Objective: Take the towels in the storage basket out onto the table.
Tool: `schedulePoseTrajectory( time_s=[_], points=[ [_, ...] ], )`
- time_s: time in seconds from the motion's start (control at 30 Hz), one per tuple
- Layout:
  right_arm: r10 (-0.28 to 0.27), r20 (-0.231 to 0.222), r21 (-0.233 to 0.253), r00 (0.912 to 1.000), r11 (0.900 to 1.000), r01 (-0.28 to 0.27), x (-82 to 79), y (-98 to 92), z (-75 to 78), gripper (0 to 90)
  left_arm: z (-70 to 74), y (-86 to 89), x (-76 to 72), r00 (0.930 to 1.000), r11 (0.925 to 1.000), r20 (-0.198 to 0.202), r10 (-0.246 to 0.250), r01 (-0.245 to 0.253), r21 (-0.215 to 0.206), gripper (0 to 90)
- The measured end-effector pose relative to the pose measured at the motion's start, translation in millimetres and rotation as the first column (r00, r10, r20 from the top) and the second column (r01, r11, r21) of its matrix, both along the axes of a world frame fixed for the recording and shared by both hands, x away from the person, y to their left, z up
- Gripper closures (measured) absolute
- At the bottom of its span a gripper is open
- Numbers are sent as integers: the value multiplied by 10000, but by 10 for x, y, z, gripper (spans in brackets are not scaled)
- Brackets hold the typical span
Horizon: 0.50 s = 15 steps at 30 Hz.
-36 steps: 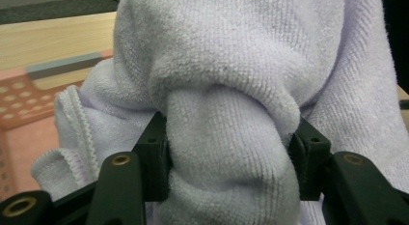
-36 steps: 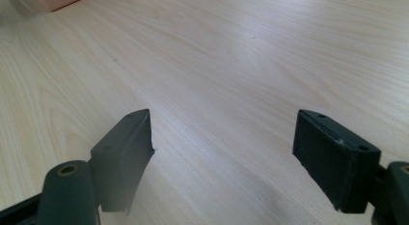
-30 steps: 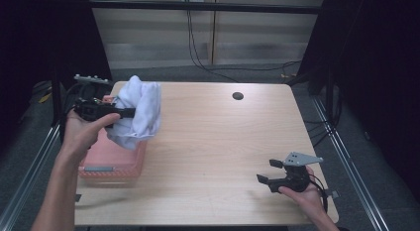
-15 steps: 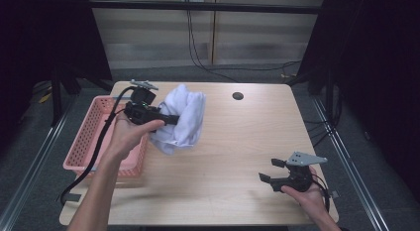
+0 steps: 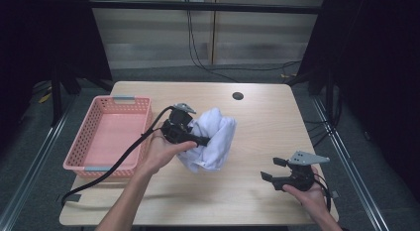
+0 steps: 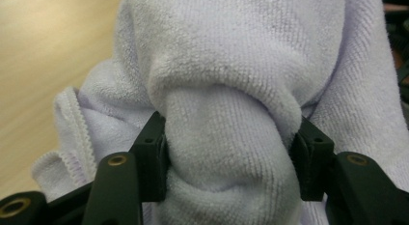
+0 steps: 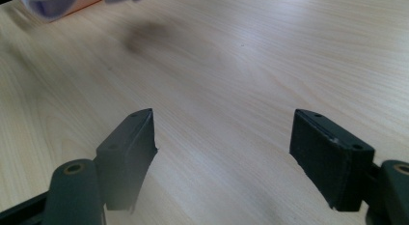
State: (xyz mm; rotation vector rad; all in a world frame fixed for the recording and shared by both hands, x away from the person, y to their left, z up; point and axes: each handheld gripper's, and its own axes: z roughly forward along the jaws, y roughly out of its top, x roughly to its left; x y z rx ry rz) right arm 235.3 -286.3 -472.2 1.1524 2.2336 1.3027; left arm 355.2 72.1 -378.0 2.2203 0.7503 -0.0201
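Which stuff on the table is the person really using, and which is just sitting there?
Being used:
white towel, bunched up
left claw, squeezing a thick fold of it
pink basket, close beside it

Just sitting there:
right claw, open, holding nothing
dark round hole in the table

No readable text, label, brand, number or sign in any of the views.
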Motion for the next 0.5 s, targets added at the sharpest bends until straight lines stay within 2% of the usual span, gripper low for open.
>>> schedulePoseTrajectory(
  time_s=[0.03, 0.07, 0.13, 0.2, 0.23, 0.27, 0.3, 0.33, 0.4, 0.43, 0.47, 0.5],
  points=[
    [2, 31, 13, 10000, 10000, -2, -2, -13, 1, 239, -117, -91, -33, 9999, 9996, -20, -114, 114, 252, 433],
    [2, 31, 13, 10000, 10000, -2, -2, -13, 1, 239, -117, -91, -33, 9999, 9996, -20, -114, 114, 252, 431],
    [-24, 18, 13, 10000, 10000, 24, -4, -17, 2, 239, -256, -180, -65, 9996, 9984, -180, -195, 204, 520, 427],
    [-10, 18, 20, 10000, 10000, 10, -6, -15, 2, 239, -403, -257, -91, 9989, 9943, -188, -432, 449, 971, 414],
    [16, -10, 9, 10000, 10000, -16, -5, -11, -1, 240, -532, -315, -107, 9990, 9908, -158, -428, 444, 1276, 393],
    [16, -10, 9, 10000, 10000, -16, -5, -11, -1, 240, -532, -315, -107, 9990, 9908, -158, -428, 444, 1276, 384],
    [28, -11, 2, 10000, 10000, -28, -8, -4, -2, 240, -675, -371, -123, 9980, 9832, -106, -623, 632, 1712, 368],
    [28, -11, 2, 10000, 10000, -28, -8, -4, -2, 240, -675, -371, -123, 9980, 9832, -106, -623, 632, 1712, 355],
    [80, -17, 9, 10000, 10000, -80, -8, 1, -5, 240, -771, -381, -120, 9975, 9847, -196, -672, 695, 1598, 338],
    [115, -74, 18, 9999, 9999, -115, -4, 4, -10, 243, -813, -378, -111, 9972, 9870, -258, -705, 735, 1428, 280],
    [115, -74, 18, 9999, 9999, -115, -4, 4, -10, 243, -813, -378, -111, 9972, 9870, -258, -705, 735, 1428, 248],
    [133, -140, 18, 9998, 9999, -133, 6, 9, -20, 242, -821, -384, -112, 9961, 9890, -120, -870, 879, 1192, 173]
  ],
)
